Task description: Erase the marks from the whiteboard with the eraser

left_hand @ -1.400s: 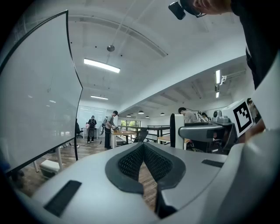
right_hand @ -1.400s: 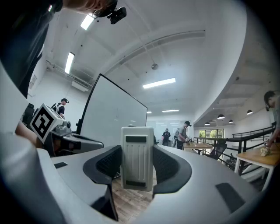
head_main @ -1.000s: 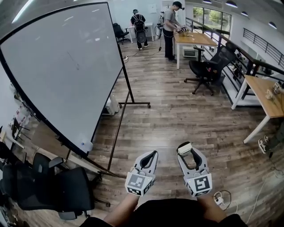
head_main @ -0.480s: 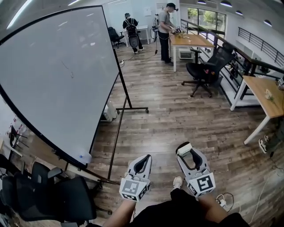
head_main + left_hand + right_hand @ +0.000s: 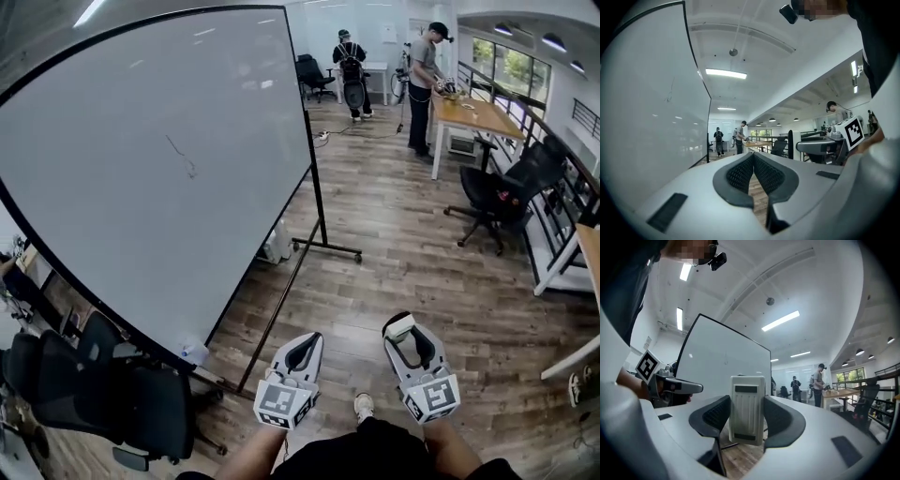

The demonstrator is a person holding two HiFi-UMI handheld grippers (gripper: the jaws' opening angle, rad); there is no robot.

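Note:
A large whiteboard (image 5: 141,169) on a black wheeled stand fills the left of the head view, with a short dark mark (image 5: 181,155) near its middle. The mark also shows faintly on the whiteboard (image 5: 647,103) in the left gripper view. My right gripper (image 5: 403,330) is shut on a white eraser (image 5: 399,325), held upright between the pads in the right gripper view, eraser (image 5: 747,408). My left gripper (image 5: 304,350) is shut with nothing in it, pads touching (image 5: 752,166). Both grippers hang low, well away from the board.
Black office chairs (image 5: 112,394) stand under the board's lower left corner. The board's stand foot (image 5: 328,248) reaches across the wood floor. Two people (image 5: 422,66) stand by a wooden table (image 5: 478,117) at the back; another chair (image 5: 502,192) is at right.
The view has swung left and toward the whiteboard, so the board and its mark sit more central. Both grippers keep their hold and stay low in front of me.

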